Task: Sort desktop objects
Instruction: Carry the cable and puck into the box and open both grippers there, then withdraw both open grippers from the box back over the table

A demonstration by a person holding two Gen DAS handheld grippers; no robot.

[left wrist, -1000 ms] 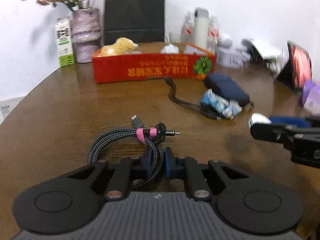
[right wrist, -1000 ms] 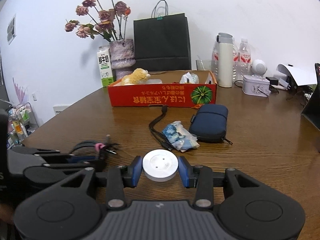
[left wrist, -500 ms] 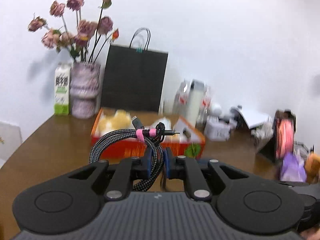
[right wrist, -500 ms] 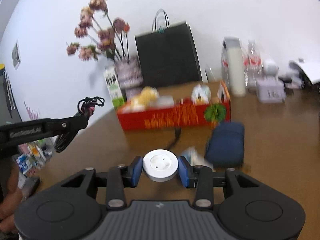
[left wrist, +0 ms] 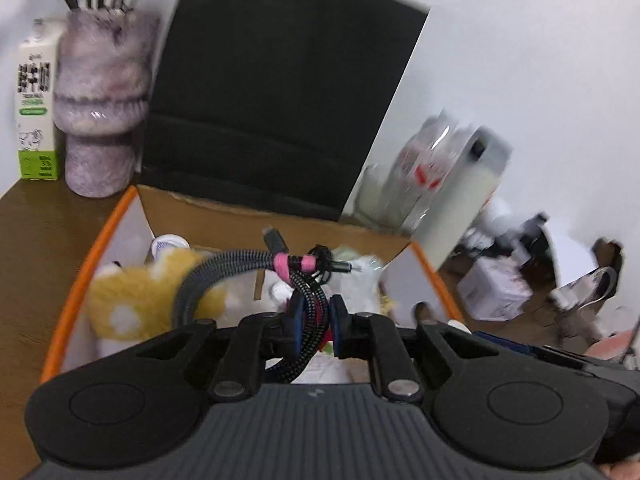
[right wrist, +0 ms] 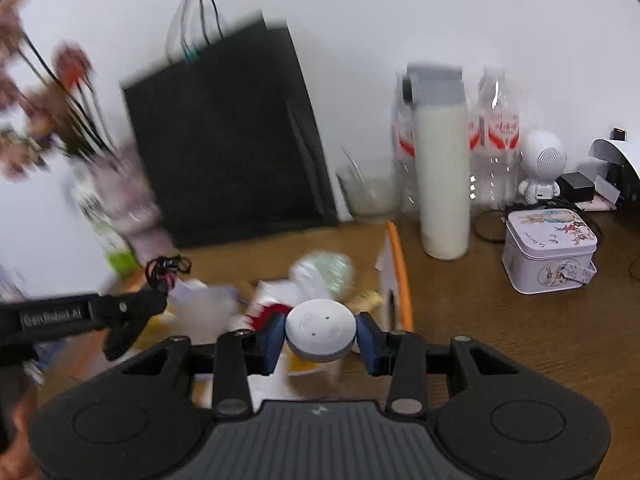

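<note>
My left gripper point(left wrist: 314, 316) is shut on a coiled braided cable point(left wrist: 240, 264) with a pink tie and holds it over the open cardboard box point(left wrist: 100, 232) with the orange rim. A yellow plush toy point(left wrist: 136, 296) lies in the box below. My right gripper point(right wrist: 320, 332) is shut on a round white puck point(right wrist: 320, 330) and holds it above the box's right side point(right wrist: 396, 264). The left gripper point(right wrist: 132, 308) also shows at the left of the right wrist view.
Behind the box stand a black paper bag point(left wrist: 272, 92), a pinkish vase point(left wrist: 100, 96) and a milk carton point(left wrist: 36, 104). To the right are a white flask point(right wrist: 440, 172), water bottles point(right wrist: 496, 136), a glass point(right wrist: 370, 192), a tin point(right wrist: 548, 252) and a small white robot figure point(right wrist: 542, 164).
Both grippers have moved forward and down from above the table to over the box, each still holding its object.
</note>
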